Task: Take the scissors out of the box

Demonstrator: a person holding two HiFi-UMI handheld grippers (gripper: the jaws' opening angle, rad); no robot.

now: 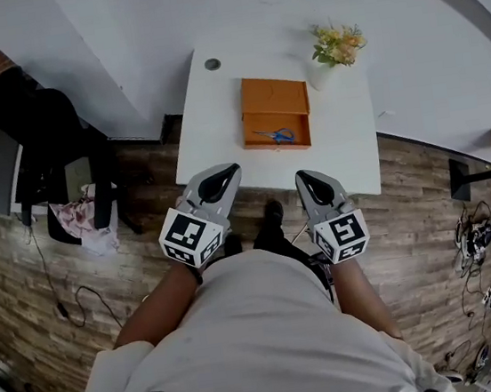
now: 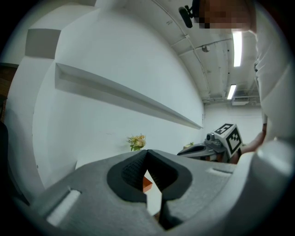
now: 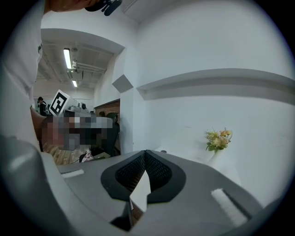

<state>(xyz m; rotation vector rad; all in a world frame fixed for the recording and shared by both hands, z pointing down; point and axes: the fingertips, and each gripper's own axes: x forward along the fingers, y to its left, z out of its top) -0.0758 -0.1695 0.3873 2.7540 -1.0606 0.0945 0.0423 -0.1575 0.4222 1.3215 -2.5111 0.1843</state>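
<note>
Floorboards (image 1: 144, 240) of brown wood fill most of my head view, with a black chair (image 1: 44, 127) off to the left and the white counter (image 1: 210, 132) set against the wall. I hold my left gripper (image 1: 229, 169) and right gripper (image 1: 304, 177) at the counter's near edge, side by side but apart from each other, and well short of the box. In each gripper view the fingers are closed tip to tip with nothing between them, both the left fingers (image 2: 124, 177) and the right fingers (image 3: 161, 177). The orange box (image 1: 273, 97), open on top, sits about midway between the counter's left and right edges. A bunch of flowers (image 1: 337, 42) stands at the far right corner. The scissors (image 1: 275, 135), blue-handled, lie inside the box along its near wall.
</note>
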